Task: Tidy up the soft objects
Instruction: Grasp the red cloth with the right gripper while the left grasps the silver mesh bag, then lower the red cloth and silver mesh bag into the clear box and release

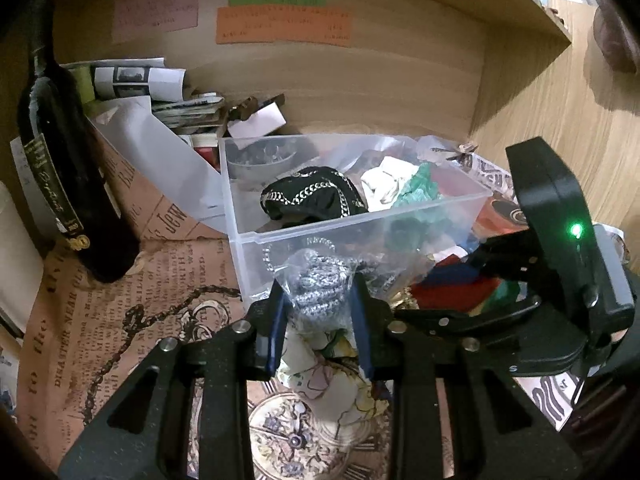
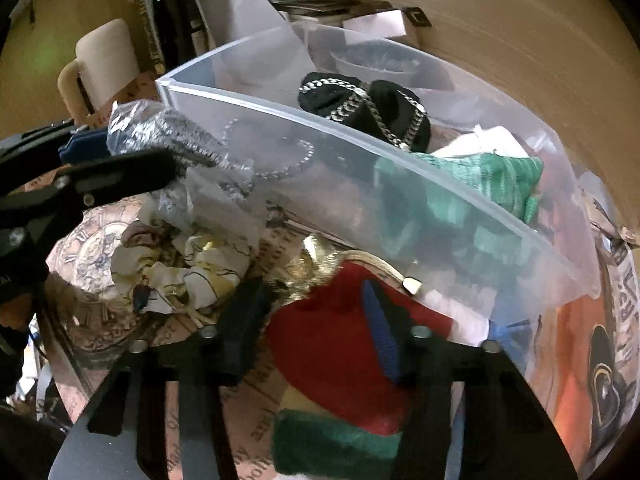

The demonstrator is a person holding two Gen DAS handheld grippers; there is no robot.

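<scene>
My left gripper [image 1: 318,300] is shut on a grey knit piece in a clear plastic bag [image 1: 316,280], held just in front of the clear plastic bin [image 1: 360,216]; the bag also shows in the right wrist view [image 2: 172,136]. The bin holds a black cloth with chain print [image 1: 312,196], a white cloth [image 1: 384,180] and a green knit [image 1: 420,188]. My right gripper [image 2: 316,296] is open around a red, yellow and green knit piece [image 2: 340,340] lying by the bin's front wall [image 2: 360,184]. A cream floral cloth [image 2: 180,272] lies under the left gripper.
A dark wine bottle [image 1: 68,168] stands at the left on newspaper-print paper [image 1: 120,320]. Books and papers [image 1: 160,96] are stacked behind the bin against the wooden back wall. A cream mug [image 2: 104,64] stands left of the bin. A wooden side panel [image 1: 520,60] rises at the right.
</scene>
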